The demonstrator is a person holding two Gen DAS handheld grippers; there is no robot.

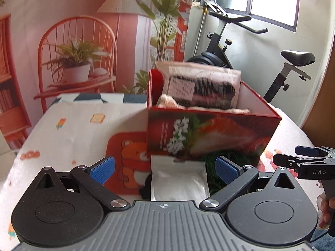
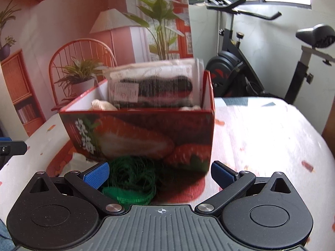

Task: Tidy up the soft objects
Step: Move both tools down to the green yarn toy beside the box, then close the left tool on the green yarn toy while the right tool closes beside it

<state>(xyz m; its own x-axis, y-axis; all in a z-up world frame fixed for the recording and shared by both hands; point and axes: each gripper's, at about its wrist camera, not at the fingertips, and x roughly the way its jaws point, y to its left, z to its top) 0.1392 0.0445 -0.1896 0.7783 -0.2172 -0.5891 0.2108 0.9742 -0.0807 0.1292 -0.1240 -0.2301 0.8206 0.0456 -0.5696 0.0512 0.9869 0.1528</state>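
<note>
A red strawberry-print box [image 1: 209, 133] stands on the table; it also shows in the right wrist view [image 2: 146, 133]. Inside it a clear packet of dark fabric [image 1: 201, 87] [image 2: 155, 85] stands upright above cream cloth [image 1: 169, 102]. A white pouch [image 1: 178, 179] lies in front of the box, between the fingers of my open, empty left gripper [image 1: 165, 169]. A green mesh bundle [image 2: 129, 179] lies before the box, by the left finger of my open, empty right gripper [image 2: 160, 174]. The right gripper also shows in the left wrist view [image 1: 303, 159].
A red bear-print mat [image 1: 127, 159] lies under the pouch and box. The table has a white patterned cloth [image 2: 261, 138]. An exercise bike [image 1: 240, 48] stands behind the table at right, a backdrop wall behind left.
</note>
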